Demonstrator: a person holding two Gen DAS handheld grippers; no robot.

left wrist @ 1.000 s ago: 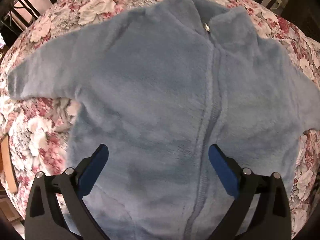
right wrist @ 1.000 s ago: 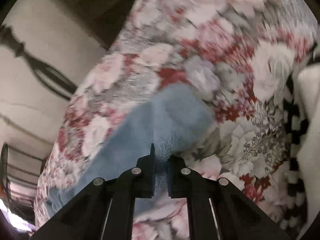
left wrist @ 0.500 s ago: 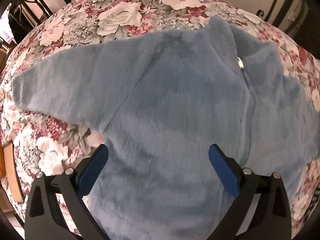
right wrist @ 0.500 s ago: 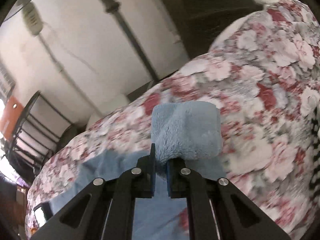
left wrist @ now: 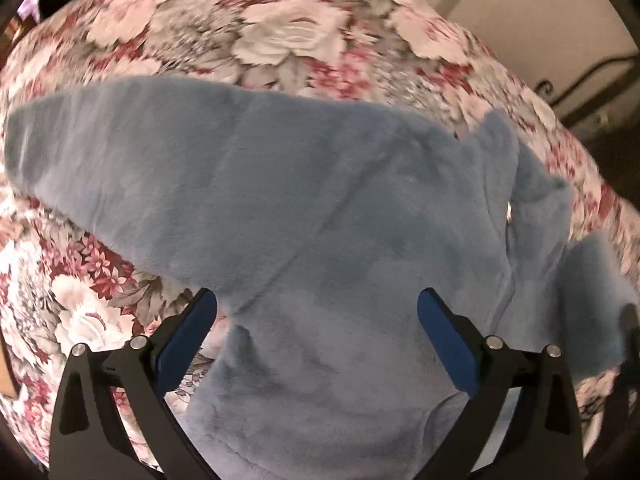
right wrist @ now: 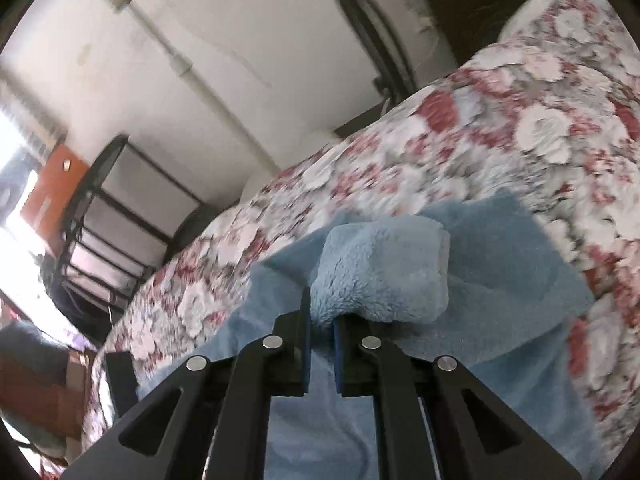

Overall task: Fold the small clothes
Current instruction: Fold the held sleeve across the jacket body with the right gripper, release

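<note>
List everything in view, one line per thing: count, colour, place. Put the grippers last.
fleece jacket: one, light blue, spread flat on the table, zip front up
sleeve cuff: one, light blue, lifted over the jacket's body, pinched by the right gripper
other sleeve: one, light blue, stretched out flat across the cloth
floral tablecloth: one, white, pink and red, covers the table
metal rack: one, black, by the pale wall beyond the table
left gripper: one, black with blue pads, jaws wide apart, above the jacket
right gripper: one, black with blue pads, clamped on the cuff
</note>
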